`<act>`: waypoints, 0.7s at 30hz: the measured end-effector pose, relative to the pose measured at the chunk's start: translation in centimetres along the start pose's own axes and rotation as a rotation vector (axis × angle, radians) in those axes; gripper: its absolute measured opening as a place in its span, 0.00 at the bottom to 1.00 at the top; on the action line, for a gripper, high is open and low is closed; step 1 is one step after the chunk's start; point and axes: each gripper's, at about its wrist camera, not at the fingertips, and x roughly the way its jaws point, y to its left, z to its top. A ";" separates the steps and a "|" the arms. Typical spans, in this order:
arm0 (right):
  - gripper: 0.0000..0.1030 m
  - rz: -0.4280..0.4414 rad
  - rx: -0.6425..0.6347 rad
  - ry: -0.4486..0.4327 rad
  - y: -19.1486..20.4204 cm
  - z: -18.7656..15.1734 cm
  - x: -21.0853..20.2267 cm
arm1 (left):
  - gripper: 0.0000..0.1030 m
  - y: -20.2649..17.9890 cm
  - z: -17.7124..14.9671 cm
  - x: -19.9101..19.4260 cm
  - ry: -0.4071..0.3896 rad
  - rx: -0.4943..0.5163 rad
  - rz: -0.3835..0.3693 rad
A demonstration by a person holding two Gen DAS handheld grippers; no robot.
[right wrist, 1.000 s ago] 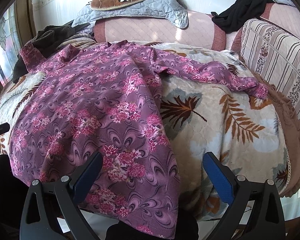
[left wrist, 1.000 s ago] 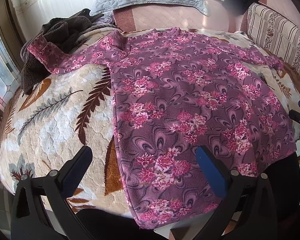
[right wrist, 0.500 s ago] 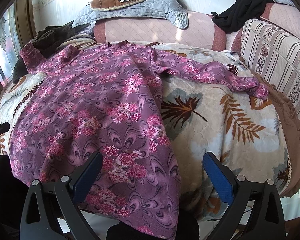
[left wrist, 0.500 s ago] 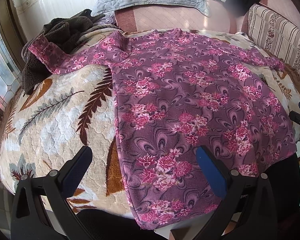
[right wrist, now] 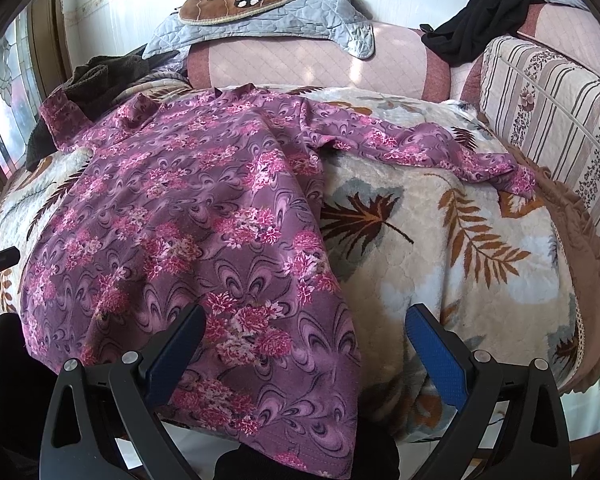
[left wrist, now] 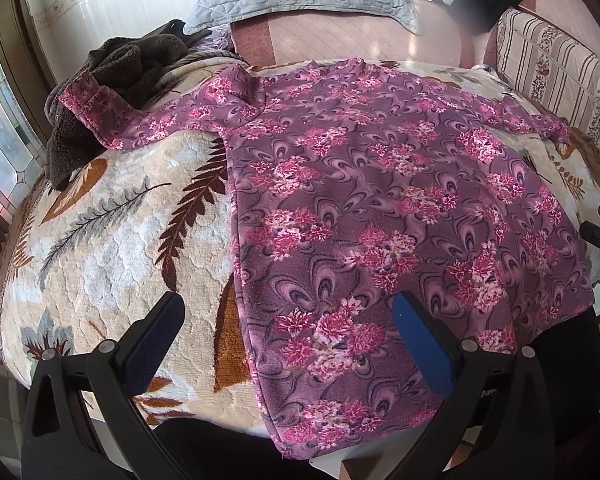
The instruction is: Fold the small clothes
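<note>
- While both tools are held low at the near edge of the bed, the left gripper [left wrist: 288, 320] is seen with its jaws spread wide and nothing between them; one finger [left wrist: 152, 344] sits at lower left of the frame over the blanket, the other at lower centre-right over the garment's hem area.
- The right gripper [right wrist: 304, 336] is likewise spread wide and empty; its left finger [right wrist: 176, 352] lies over the garment's lower part, its right one over bare blanket.
- Contact between either tool and the cloth cannot be told.
- The purple floral top [left wrist: 380, 208] is laid flat, centre to right of the left wrist frame, hem hanging over the near edge at the bottom, neck toward the top.
- One sleeve [left wrist: 112, 120] is stretched to the upper left, its cuff resting against a dark brown fleece garment [left wrist: 116, 76].
- In the right wrist frame the top [right wrist: 188, 224] fills the left half; the other sleeve [right wrist: 432, 148] is stretched toward centre-right across the leaf-patterned blanket [right wrist: 460, 240].
- The blanket [left wrist: 100, 240] is seen at left in the left wrist frame.
- A grey quilted pad [right wrist: 300, 20] is draped on a pink backrest [right wrist: 300, 64] at top centre; a black garment [right wrist: 476, 28] lies at upper right.
</note>
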 end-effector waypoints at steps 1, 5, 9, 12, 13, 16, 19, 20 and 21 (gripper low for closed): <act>0.97 0.000 0.000 0.001 0.0 0.0 0.0 | 1.00 0.0 0.0 0.0 0.001 0.000 0.000; 0.97 0.002 0.001 0.001 0.0 0.0 0.0 | 1.00 0.1 0.0 0.0 0.000 0.000 -0.002; 0.97 0.003 0.003 0.001 -0.1 0.0 0.0 | 1.00 0.0 0.0 -0.1 0.000 0.000 0.001; 0.97 0.003 0.004 0.001 -0.1 0.0 0.0 | 1.00 -0.1 0.0 -0.1 -0.002 -0.001 0.003; 0.97 0.004 0.003 0.001 -0.1 0.0 0.0 | 1.00 -0.1 0.1 0.0 -0.002 -0.001 0.003; 0.97 0.004 0.003 0.001 -0.1 0.0 0.0 | 1.00 -0.1 0.1 0.0 -0.002 -0.002 0.004; 0.97 0.005 0.004 -0.001 -0.1 0.0 -0.1 | 1.00 -0.1 0.1 -0.1 -0.002 -0.001 0.004; 0.97 0.007 0.005 -0.002 -0.1 0.0 -0.1 | 1.00 -0.1 0.1 -0.1 -0.002 0.000 0.005; 0.97 0.009 0.006 -0.002 -0.2 0.0 -0.1 | 1.00 -0.1 0.1 -0.1 -0.002 0.000 0.005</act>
